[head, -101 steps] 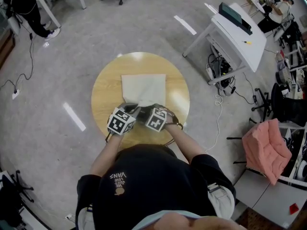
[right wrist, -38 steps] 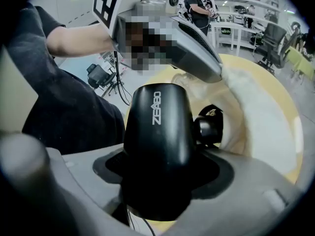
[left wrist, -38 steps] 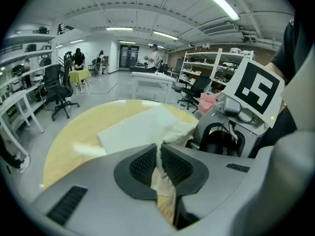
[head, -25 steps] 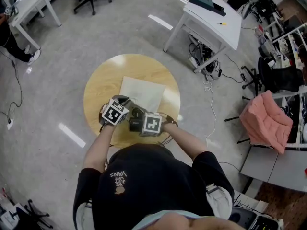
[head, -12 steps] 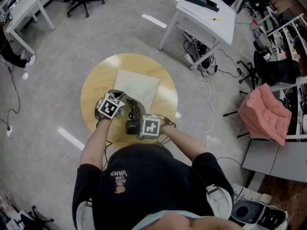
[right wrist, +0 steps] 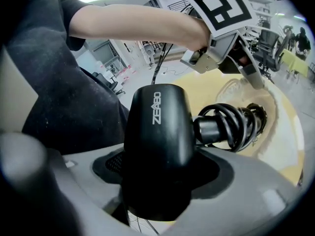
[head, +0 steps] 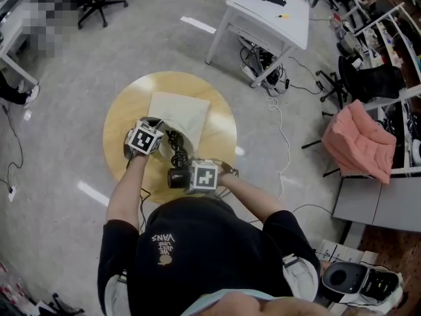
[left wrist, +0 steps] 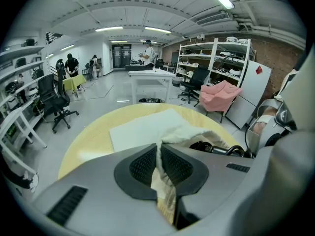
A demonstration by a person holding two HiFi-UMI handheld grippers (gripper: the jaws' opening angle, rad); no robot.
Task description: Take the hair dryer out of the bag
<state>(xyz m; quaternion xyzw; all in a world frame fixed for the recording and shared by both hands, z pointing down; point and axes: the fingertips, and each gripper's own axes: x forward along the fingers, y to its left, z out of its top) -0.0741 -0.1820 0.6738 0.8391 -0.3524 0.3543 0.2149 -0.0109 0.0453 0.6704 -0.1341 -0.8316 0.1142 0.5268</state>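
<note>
- Left gripper: I saw the jaws nearly together, pinching a fold of the cream cloth bag at its open end. The cloth ran up between the two pads.
- Head view: the left gripper was over the near-left part of the round wooden table, with the bag's mouth lifted there.
- The rest of the bag lay flat across the middle of the table.
- Right gripper: the jaws were clamped on the black hair dryer, whose body filled the gap between them.
- Head view: the right gripper held the hair dryer over the table's near edge, clear of the bag.
- The coiled black cord trailed from the dryer across the table top toward the lifted mouth. I could not tell whether its far end was inside the cloth.
</note>
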